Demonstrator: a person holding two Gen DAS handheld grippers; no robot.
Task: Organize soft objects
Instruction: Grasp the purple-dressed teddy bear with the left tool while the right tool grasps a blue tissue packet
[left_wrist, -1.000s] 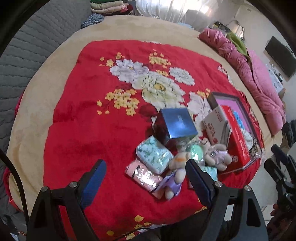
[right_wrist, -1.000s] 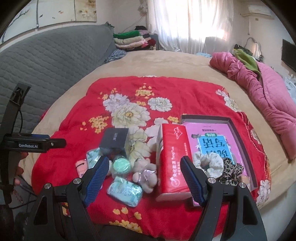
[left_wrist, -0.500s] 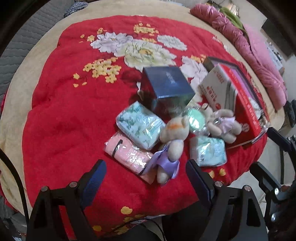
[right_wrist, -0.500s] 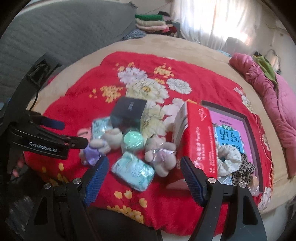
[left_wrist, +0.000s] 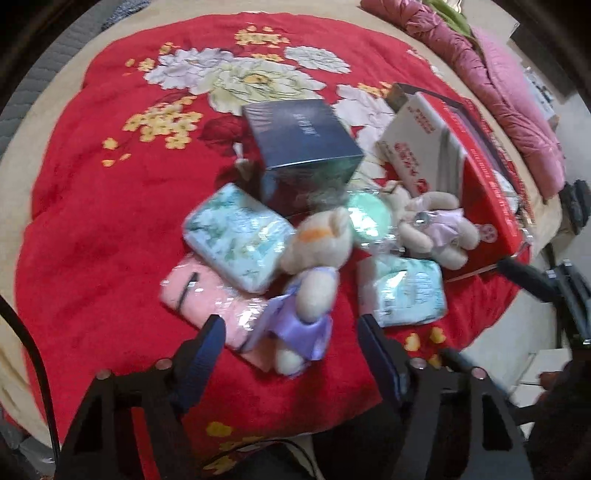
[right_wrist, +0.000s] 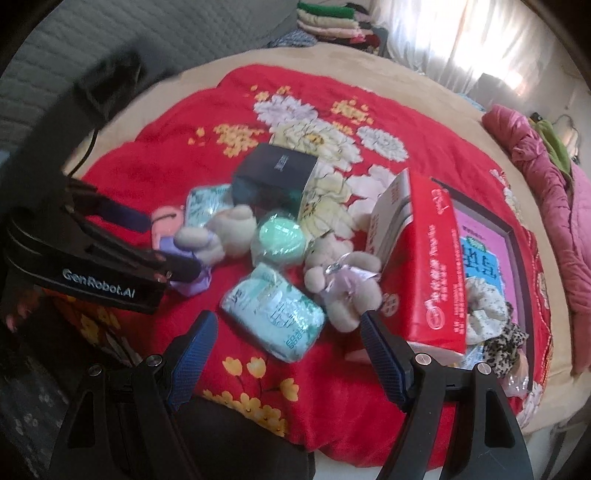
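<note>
A beige bear in a purple dress lies on the red blanket, right in front of my open, empty left gripper. Around it lie a pink packet, two light green tissue packs, a green round sponge and a second small bear. My right gripper is open and empty, just in front of a tissue pack and the small bear. The left gripper shows in the right wrist view, at the purple-dress bear.
A dark blue box stands behind the pile. A red tissue carton leans beside a dark tray holding scrunchies. A pink quilt lies at the right. The bed edge is close below both grippers.
Both grippers have moved down and closer to the pile. The left now sits just before the purple-dress bear; the right nears the tissue pack. Nothing was picked up.
</note>
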